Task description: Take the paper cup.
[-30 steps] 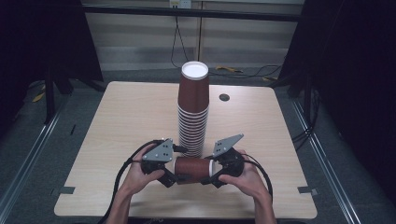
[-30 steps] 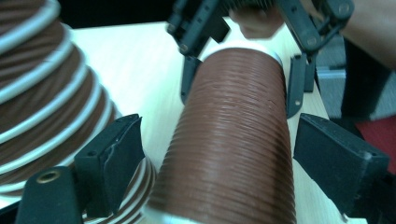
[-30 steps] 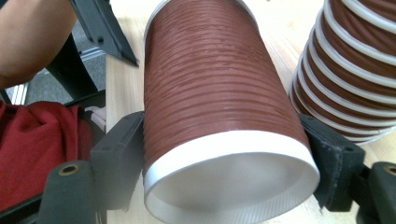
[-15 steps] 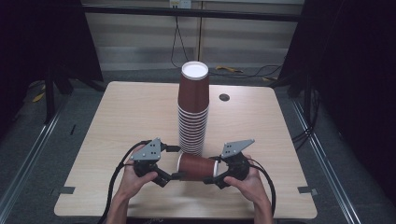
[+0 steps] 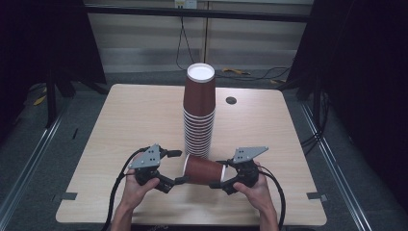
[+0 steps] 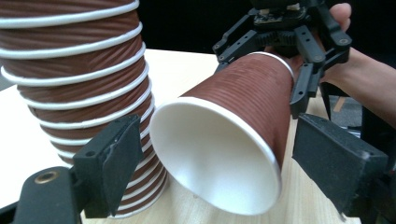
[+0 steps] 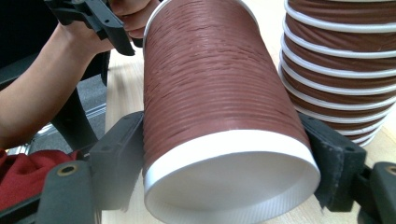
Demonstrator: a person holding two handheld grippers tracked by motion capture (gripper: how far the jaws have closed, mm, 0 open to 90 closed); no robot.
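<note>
One table (image 5: 120, 125) bears a tall stack of brown paper cups (image 5: 198, 120), standing just behind both sets of jaws. A single cup (image 5: 204, 169) lies on its side between the two grippers. The right gripper (image 5: 224, 174) is clamped on the cup's base end, pads pressing both sides. The left gripper (image 5: 177, 167) stands open; the cup's mouth sits just ahead of its pads, with no contact seen.

Light wooden table (image 5: 125, 125), grey floor (image 5: 29, 139), black curtains (image 5: 365, 72), pale wall (image 5: 144, 33)
</note>
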